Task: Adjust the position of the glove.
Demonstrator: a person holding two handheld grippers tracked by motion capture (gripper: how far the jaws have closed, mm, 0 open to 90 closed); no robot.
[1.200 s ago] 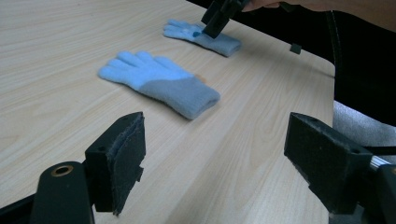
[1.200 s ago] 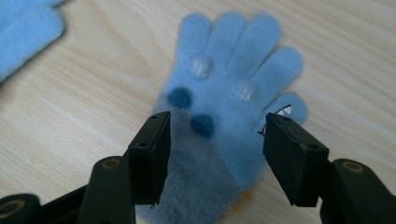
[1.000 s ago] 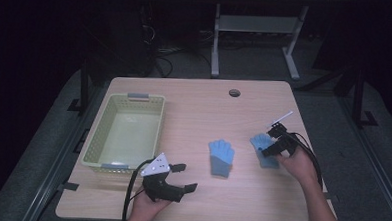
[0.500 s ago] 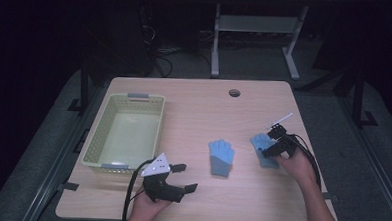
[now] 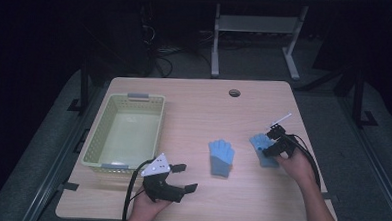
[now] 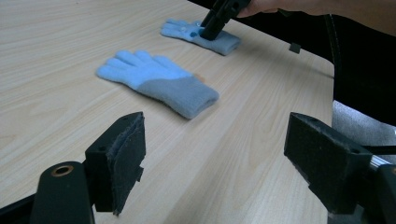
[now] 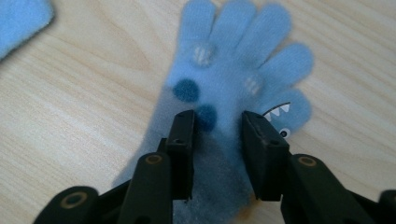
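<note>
A blue glove (image 7: 233, 88) with dots and a little toothy face lies flat on the right side of the table (image 5: 194, 98). The right gripper (image 7: 218, 135) is down on it, and its jaws have just been closing, pinching the fuzzy cloth between them. Another blue glove (image 5: 221, 157) lies near the middle. The left gripper (image 5: 181, 177) has its jaws spread wide, holding nothing, beside a green basket (image 5: 95, 138).

The right gripper (image 7: 218, 123) has been closing around the patterned glove (image 7: 233, 79).
</note>
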